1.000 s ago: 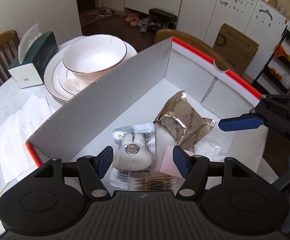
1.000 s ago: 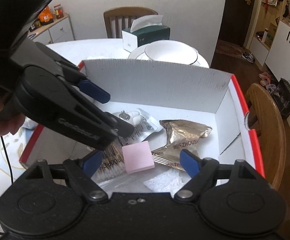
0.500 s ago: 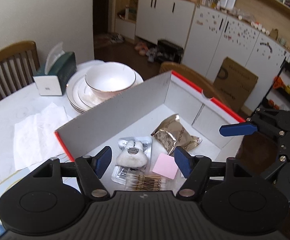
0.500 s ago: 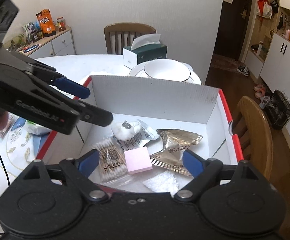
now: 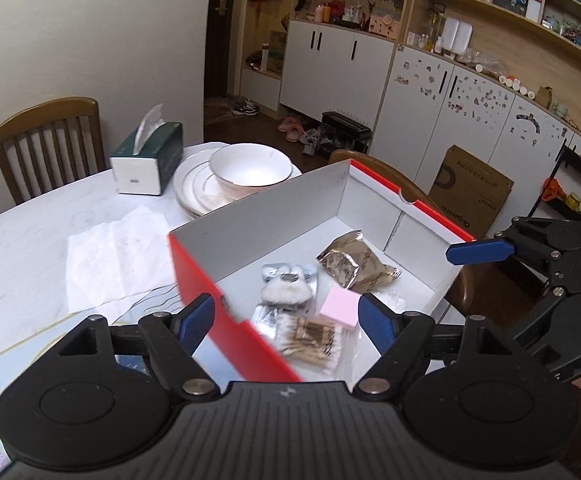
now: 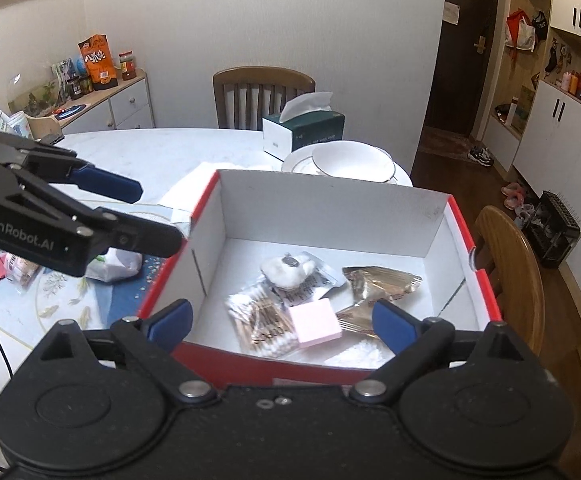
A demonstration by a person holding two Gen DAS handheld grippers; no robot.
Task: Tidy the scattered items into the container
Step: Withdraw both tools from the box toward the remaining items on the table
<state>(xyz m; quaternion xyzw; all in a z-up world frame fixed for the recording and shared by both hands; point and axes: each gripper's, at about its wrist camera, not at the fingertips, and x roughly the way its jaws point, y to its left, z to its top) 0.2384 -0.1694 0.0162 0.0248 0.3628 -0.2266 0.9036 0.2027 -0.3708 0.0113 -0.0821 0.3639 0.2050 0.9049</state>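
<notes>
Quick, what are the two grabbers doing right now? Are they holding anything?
Left gripper: open, holding nothing, above the box.
Right gripper: open, holding nothing, above the box's near edge.

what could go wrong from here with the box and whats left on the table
1. The box sits near the table's edge beside a wooden chair; a nudge from either open tool might push it off.
2. Wrapped items lie on the mat outside the box, under the left tool, so tidying may end incomplete.
3. The stacked bowl and plates stand close behind the box and could get knocked if it slides.
</notes>
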